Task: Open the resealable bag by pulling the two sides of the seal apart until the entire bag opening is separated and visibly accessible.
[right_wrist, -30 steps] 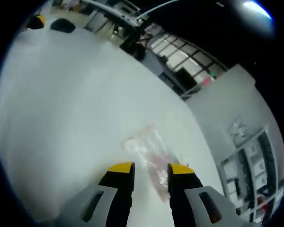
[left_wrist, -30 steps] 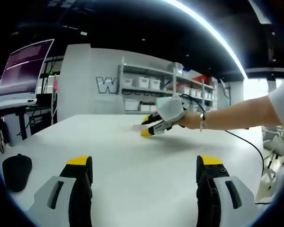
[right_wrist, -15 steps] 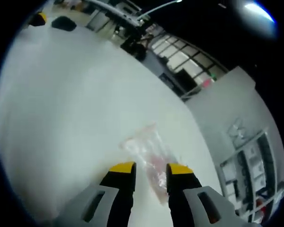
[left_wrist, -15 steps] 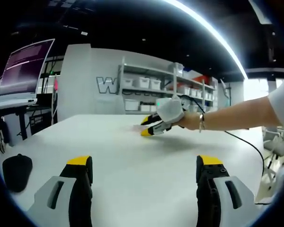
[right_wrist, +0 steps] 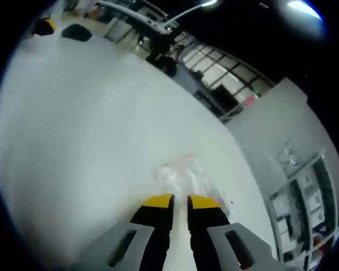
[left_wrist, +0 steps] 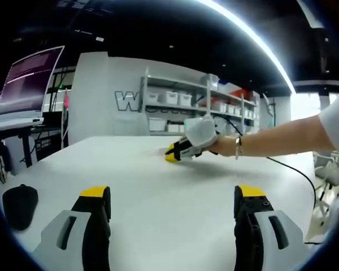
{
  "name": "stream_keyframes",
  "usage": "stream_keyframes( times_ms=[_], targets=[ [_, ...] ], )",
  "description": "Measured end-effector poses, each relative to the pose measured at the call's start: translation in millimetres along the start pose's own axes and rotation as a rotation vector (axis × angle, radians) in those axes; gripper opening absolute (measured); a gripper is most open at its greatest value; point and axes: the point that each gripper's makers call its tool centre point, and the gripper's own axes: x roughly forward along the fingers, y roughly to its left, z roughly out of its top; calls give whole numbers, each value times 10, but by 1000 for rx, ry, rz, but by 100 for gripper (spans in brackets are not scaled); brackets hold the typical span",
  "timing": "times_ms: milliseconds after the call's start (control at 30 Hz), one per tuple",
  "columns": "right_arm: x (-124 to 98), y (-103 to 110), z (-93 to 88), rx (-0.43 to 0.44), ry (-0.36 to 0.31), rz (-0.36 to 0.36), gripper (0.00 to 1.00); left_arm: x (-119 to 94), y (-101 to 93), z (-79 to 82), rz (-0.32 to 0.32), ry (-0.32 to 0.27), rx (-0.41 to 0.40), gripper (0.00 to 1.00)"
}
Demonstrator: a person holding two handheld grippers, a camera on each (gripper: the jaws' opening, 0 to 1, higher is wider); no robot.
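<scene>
On the white tabletop (right_wrist: 73, 130), the clear bag (right_wrist: 183, 176) lies flat just ahead of the right tool (right_wrist: 179, 202), whose yellow-tipped jaws stand nearly closed with a thin gap between them, their tips at the bag's near edge; whether they pinch the plastic I cannot tell. Nearer than the bag in the left gripper view, the left tool (left_wrist: 172, 197) has its jaws spread wide and empty above the tabletop, with a black mouse (left_wrist: 19, 206) to its left. Beyond it, an outstretched arm (left_wrist: 277, 138) holds the right tool down at the bag, before a shelf rack (left_wrist: 200, 110).
</scene>
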Motion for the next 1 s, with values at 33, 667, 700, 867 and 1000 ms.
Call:
stream_keyframes(
  times_ms=[33,667,700,867,1000],
  targets=[
    [-2,7,-2,12,-2,2,5,1,-1,-1,0,0,0,88],
    [-193,-206,32,313,-98,-78,0,2,-25,-6,-2,6,4,88],
    [-227,-264,23,356,-110,-94,0,3,-31,-4,-2,6,4,88],
    [-473,-658,-4,525,-177,-206,0,1,-61,22,-5,5,10,88],
    [-669,-829,26,580,-221,-242,0,6,-90,49,-9,1,15,88]
  ],
)
